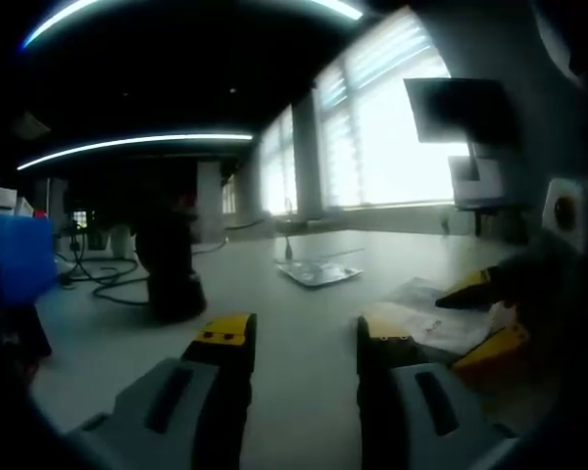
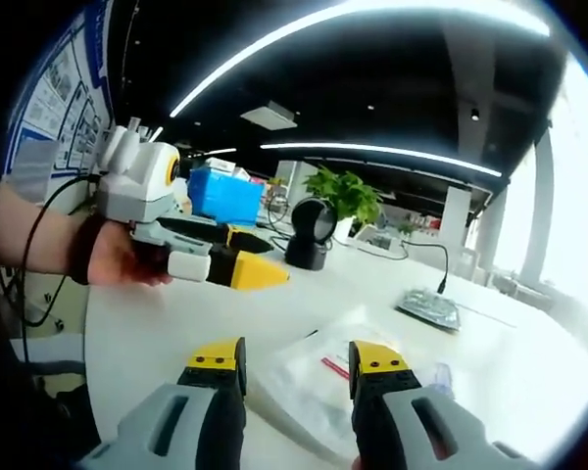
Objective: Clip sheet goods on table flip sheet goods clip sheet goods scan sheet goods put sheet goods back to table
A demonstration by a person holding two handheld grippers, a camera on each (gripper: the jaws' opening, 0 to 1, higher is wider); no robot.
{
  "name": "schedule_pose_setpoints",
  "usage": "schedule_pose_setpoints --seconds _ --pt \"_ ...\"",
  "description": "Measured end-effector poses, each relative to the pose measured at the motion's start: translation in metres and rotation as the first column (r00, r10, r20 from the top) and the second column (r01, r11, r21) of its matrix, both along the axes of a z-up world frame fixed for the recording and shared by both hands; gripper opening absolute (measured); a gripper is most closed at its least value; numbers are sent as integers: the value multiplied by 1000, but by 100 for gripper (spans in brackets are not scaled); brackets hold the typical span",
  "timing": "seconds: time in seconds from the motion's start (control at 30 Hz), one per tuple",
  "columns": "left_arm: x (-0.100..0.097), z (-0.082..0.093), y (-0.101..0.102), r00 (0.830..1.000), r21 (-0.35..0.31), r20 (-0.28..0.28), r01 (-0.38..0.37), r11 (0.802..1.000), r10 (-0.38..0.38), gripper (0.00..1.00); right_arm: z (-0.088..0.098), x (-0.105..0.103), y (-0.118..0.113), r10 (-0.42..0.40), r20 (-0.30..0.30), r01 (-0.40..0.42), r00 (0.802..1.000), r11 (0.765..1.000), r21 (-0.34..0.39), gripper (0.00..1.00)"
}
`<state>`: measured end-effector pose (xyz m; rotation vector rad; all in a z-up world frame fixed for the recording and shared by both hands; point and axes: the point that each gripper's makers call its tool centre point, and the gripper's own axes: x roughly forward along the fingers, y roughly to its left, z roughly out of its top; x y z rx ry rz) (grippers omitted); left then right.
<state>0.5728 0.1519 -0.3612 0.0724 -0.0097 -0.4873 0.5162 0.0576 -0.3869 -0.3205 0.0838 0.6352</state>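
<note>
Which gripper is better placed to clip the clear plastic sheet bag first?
Right, probably. The right gripper is open just above the clear plastic sheet bag; the left gripper hangs off to the side.

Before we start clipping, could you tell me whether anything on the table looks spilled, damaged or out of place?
Nothing stands out. The clear sheet-goods bag lies flat on the white table, just ahead of the open right gripper. The left gripper hovers above the table, holding nothing. The black scanner stands upright further back. No spills or damage are visible.
</note>
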Motion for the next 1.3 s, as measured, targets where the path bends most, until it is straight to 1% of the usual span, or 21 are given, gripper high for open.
schedule_pose_setpoints --seconds 0.13,0.27,0.33,0.47,0.57,0.6,0.67,0.73,0.87,0.93,0.97,1.0,1.03,1.07,1.17,1.23,1.3 --pt "0 0 0 1000 1 -1 0 1000 0 33 4 0 -1 5 -6 -5 1000 1000 7 36" --pt "0 0 0 1000 1 0 0 1000 0 33 5 0 -2 1 -3 -1 1000 1000 7 36" --pt "0 0 0 1000 0 1 0 1000 0 33 2 0 -2 1 2 -1 1000 1000 -8 36" --pt "0 0 0 1000 0 1 1 1000 -1 33 -9 0 -1 3 27 -1 1000 997 -72 35" --pt "0 0 0 1000 0 1 1 1000 -1 33 -15 0 -1 -1 20 2 1000 996 -85 31" --pt "0 0 0 1000 0 1 0 1000 0 33 -13 0 -1 2 29 1 1000 996 -85 29" --pt "0 0 0 1000 0 1 0 1000 0 33 -13 0 1 0 22 2 1000 997 -83 22" --pt "0 0 0 1000 -1 2 0 1000 0 33 -16 0 1 -9 2 9 1000 997 -78 14" --pt "0 0 1 1000 -2 3 -1 1000 1 33 -18 0 -2 -22 -45 19 999 998 -52 9" --pt "0 0 1 1000 -2 3 -2 1000 2 33 -20 0 -2 -21 -58 19 998 999 -47 5" --pt "0 0 1 1000 -3 3 -1 1000 1 33 -20 -1 -2 -20 -62 17 998 999 -48 0" --pt "0 1 1 1000 -3 3 -1 1000 1 33 -22 0 -4 -28 -57 24 998 997 -70 0" --pt "0 0 1 1000 -3 3 -1 1000 1 33 -21 -1 -4 -27 -46 24 999 997 -70 0" --pt "0 1 1 1000 -3 4 -2 1000 2 33 -21 0 -5 -28 -53 24 998 997 -69 0" --pt "0 0 1 1000 -3 3 -2 1000 2 33 -20 0 -6 -29 -71 26 997 998 -50 0" --pt "0 0 0 1000 -2 3 -1 1000 1 33 -15 0 -7 -38 -94 39 995 999 7 0" --pt "0 0 0 1000 -2 3 -1 1000 1 33 -4 -1 -6 -31 -106 39 994 996 77 0"
